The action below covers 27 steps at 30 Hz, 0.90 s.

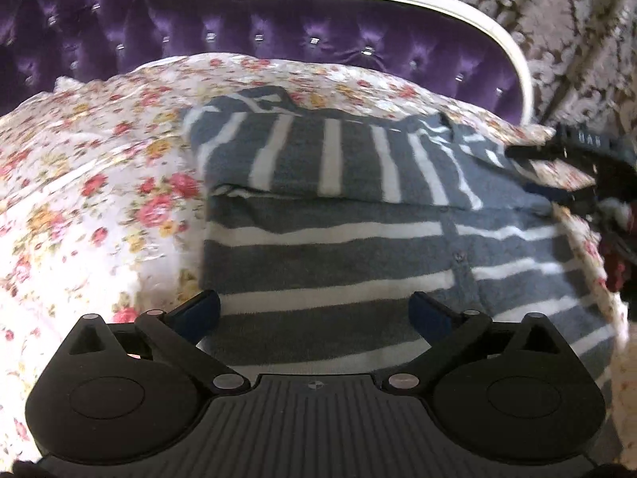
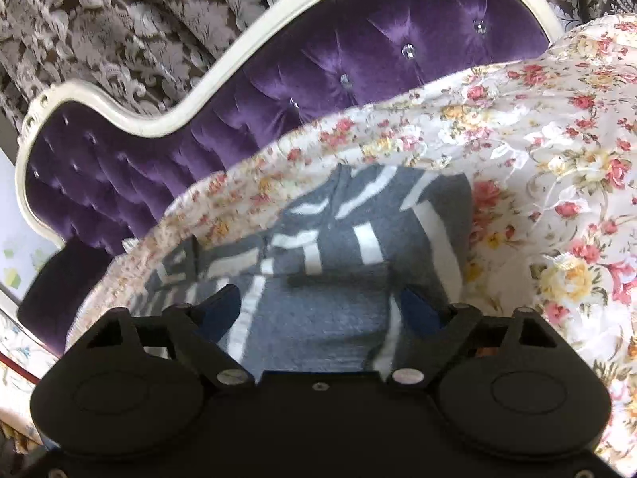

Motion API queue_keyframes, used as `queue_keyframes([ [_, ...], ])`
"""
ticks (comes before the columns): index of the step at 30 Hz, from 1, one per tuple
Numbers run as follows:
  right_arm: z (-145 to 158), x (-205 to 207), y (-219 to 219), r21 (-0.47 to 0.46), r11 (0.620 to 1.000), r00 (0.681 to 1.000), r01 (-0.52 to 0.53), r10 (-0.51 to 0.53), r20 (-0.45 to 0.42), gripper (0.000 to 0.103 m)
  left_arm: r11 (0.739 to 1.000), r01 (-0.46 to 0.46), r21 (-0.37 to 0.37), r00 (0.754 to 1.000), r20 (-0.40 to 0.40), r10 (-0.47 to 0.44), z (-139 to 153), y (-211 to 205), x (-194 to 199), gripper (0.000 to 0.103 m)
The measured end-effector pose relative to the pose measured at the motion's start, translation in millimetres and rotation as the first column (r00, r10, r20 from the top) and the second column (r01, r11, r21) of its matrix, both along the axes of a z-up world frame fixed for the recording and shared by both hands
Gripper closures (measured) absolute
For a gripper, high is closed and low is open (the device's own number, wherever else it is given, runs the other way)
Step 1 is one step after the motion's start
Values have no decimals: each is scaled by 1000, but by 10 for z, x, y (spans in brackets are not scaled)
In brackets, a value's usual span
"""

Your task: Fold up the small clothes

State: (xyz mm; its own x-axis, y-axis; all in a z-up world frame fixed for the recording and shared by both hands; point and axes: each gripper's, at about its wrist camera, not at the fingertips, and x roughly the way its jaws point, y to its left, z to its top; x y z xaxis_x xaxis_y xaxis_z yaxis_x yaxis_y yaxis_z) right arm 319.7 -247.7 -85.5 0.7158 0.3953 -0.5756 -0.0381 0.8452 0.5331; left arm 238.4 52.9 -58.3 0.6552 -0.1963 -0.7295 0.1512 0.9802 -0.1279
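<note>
A small grey sweater with white stripes (image 1: 338, 247) lies flat on the floral bedspread (image 1: 99, 183), with a button placket down its front. One part is folded across its far end, where the stripes run the other way. My left gripper (image 1: 316, 308) hovers over the near hem with its jaws wide open and nothing between the pads. In the right wrist view the same sweater (image 2: 318, 310) lies under my right gripper (image 2: 318, 304), whose jaws stand apart over the grey cloth without pinching it. Black parts of that gripper (image 1: 573, 147) show at the sweater's far right corner.
A purple tufted headboard (image 1: 278, 40) with a white frame (image 1: 458, 8) rises behind the bed. Patterned grey curtains (image 2: 99, 20) hang beyond it. The floral bedspread (image 2: 557, 199) extends around the sweater, and dark red cloth (image 1: 617, 263) lies at the right edge.
</note>
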Motion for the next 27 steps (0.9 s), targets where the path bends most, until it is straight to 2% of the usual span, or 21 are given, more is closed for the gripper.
queue_keyframes([
  [1,-9,9,19,-13,1000,1000,-6,6,-3,37,1000,-14,-6,1000,-3,14,1,26,5,1],
  [2,-22,25,45,-29,1000,1000,-10,10,-16,45,1000,-24,-14,1000,-6,24,0,48,17,1],
  [3,-35,33,69,-44,999,1000,-8,7,-22,62,999,-34,-20,999,-8,34,3,72,33,1],
  [4,-45,32,87,-49,999,1000,-14,13,-21,73,999,-46,-24,999,-11,46,5,95,43,1],
  [5,-45,30,110,-54,998,1000,-20,19,-18,75,998,-54,-29,998,-12,54,9,111,45,1],
  [6,-26,15,148,-69,997,1000,-23,23,-2,81,998,-60,-34,998,-13,60,13,130,49,1],
  [8,61,-34,223,-120,992,998,-28,34,48,83,997,-66,-40,998,-13,65,24,159,51,1],
  [12,320,-122,322,-254,967,981,9,41,191,84,997,-75,-24,997,5,75,51,175,44,1],
  [15,291,-41,281,-282,959,986,17,31,164,83,997,-71,-14,997,7,71,49,178,48,1],
  [18,152,31,281,-329,944,996,12,17,86,72,997,-70,-15,998,-4,70,31,187,56,1],
  [20,121,31,303,-402,915,997,34,-6,72,57,997,-70,-15,998,-8,70,27,186,59,1],
  [21,135,12,313,-426,903,996,50,-17,82,49,997,-72,-13,997,-8,72,28,186,56,1],
  [22,164,-17,315,-442,894,994,68,-26,102,44,997,-74,-10,997,-7,74,30,194,52,1],
  [26,295,-117,345,-445,891,984,91,-12,177,40,997,-82,5,997,6,82,45,214,66,1],
  [27,313,-128,368,-442,893,983,82,1,184,35,997,-82,11,997,12,82,55,222,82,1],
])
